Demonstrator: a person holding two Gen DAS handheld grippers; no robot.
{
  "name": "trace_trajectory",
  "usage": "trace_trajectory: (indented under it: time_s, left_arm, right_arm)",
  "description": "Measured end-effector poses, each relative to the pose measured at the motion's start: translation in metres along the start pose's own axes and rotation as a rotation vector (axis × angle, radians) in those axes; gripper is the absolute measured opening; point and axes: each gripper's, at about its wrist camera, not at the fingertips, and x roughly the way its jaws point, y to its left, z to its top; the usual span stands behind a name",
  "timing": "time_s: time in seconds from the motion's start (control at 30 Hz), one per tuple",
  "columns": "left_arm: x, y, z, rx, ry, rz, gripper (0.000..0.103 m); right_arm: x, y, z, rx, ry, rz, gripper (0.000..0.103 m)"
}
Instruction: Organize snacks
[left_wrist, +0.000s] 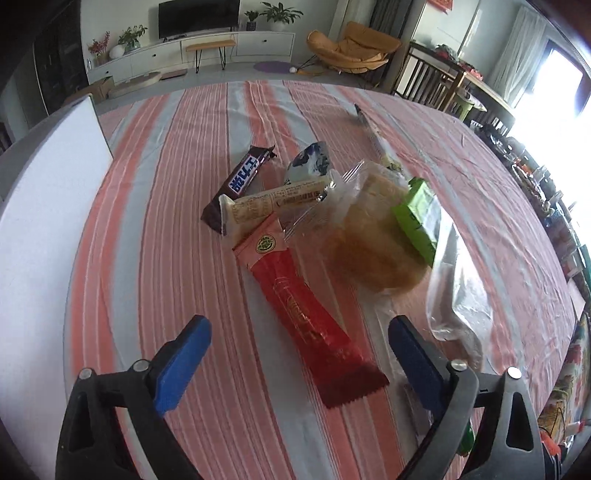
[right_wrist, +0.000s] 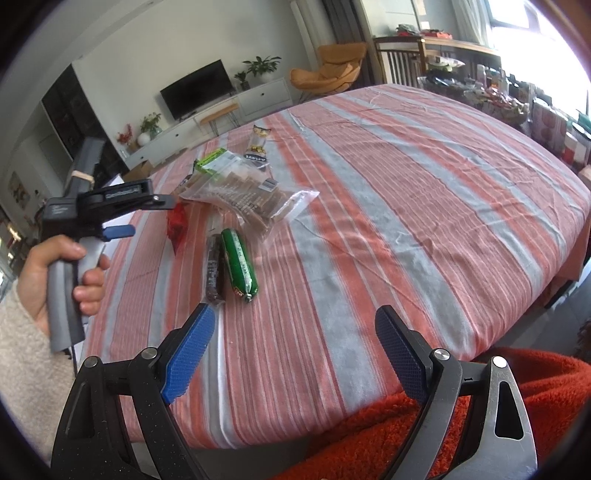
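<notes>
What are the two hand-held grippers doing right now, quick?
Left hand-held gripper: open, holding nothing, red snack packet lying between its fingers.
Right hand-held gripper: open, empty.

Parts that are hidden or cut off

The brown bar (left_wrist: 239, 183) lies partly under the cream packet (left_wrist: 273, 204), the bread (left_wrist: 373, 236) is blurred inside its clear bag, and the green sausage (left_wrist: 466, 439) is mostly hidden behind the left tool (left_wrist: 299, 365).

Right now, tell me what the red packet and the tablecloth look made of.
Red packet: glossy plastic or foil film, judging by its sheen and serrated crimped end. Tablecloth: matte woven fabric, probably cotton, with soft wrinkles and woven stripes.
</notes>
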Motion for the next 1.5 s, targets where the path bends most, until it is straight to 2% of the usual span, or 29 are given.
trace_trajectory:
  time_s: [0.03, 0.07, 0.1, 0.13, 0.17, 0.27, 0.33, 0.43, 0.47, 0.53, 0.57, 0.6, 0.73, 0.77, 1.0, 1.07, 1.5]
  left_arm:
    - [0.008, 0.0, 0.001, -0.004, 0.016, 0.005, 0.084]
    - [0.014, 0.0, 0.001, -0.004, 0.03, 0.006, 0.073]
    - [0.018, 0.0, -0.001, 0.0, 0.044, 0.006, 0.058]
    - [0.015, -0.001, -0.004, 0.017, 0.022, 0.031, 0.051]
    - [0.012, 0.0, -0.007, 0.035, 0.016, 0.032, 0.027]
    - [0.0, 0.009, -0.021, 0.06, 0.032, 0.009, 0.023]
    - [-0.007, 0.013, -0.033, 0.12, 0.044, 0.033, 0.023]
    - [-0.015, 0.017, -0.047, 0.168, 0.062, 0.018, 0.024]
    - [-0.017, 0.018, -0.05, 0.172, 0.056, 0.011, 0.026]
    - [-0.016, 0.017, -0.054, 0.173, 0.038, 0.018, 0.049]
    - [-0.014, 0.017, -0.054, 0.168, 0.022, 0.028, 0.072]
    - [-0.012, 0.018, -0.055, 0.154, 0.01, 0.043, 0.084]
    - [0.0, 0.013, -0.047, 0.167, -0.045, 0.077, 0.094]
    - [0.003, 0.011, -0.046, 0.182, -0.05, 0.09, 0.101]
    - [0.012, 0.016, -0.03, 0.165, -0.097, 0.093, 0.103]
    - [0.014, 0.017, -0.03, 0.171, -0.133, 0.088, 0.103]
    - [0.014, 0.018, -0.029, 0.173, -0.136, 0.084, 0.103]
  right_arm:
    - [-0.001, -0.001, 0.0, 0.005, -0.001, 0.002, 0.091]
    - [-0.001, -0.002, 0.0, 0.01, -0.002, 0.004, 0.091]
    - [-0.001, -0.003, 0.0, 0.015, -0.002, 0.006, 0.091]
    - [-0.001, -0.004, 0.0, 0.02, -0.001, 0.009, 0.091]
    - [0.0, -0.005, 0.001, 0.024, 0.003, 0.011, 0.091]
    - [0.0, -0.006, 0.002, 0.029, 0.006, 0.02, 0.091]
    - [0.002, -0.007, 0.002, 0.032, 0.011, 0.027, 0.091]
    - [0.006, -0.009, 0.002, 0.043, 0.026, 0.033, 0.091]
    - [0.008, -0.009, 0.003, 0.045, 0.031, 0.033, 0.091]
    - [0.01, -0.009, 0.003, 0.047, 0.041, 0.027, 0.091]
    - [0.011, -0.009, 0.003, 0.045, 0.041, 0.024, 0.091]
    - [0.01, -0.009, 0.002, 0.042, 0.037, 0.021, 0.091]
    - [0.006, -0.012, 0.0, 0.048, 0.021, 0.021, 0.091]
    - [0.005, -0.012, 0.0, 0.056, 0.026, 0.024, 0.091]
    - [0.007, -0.012, 0.0, 0.06, 0.045, 0.027, 0.091]
    - [0.008, -0.013, 0.0, 0.063, 0.051, 0.03, 0.091]
    - [0.011, -0.014, 0.0, 0.08, 0.071, 0.044, 0.091]
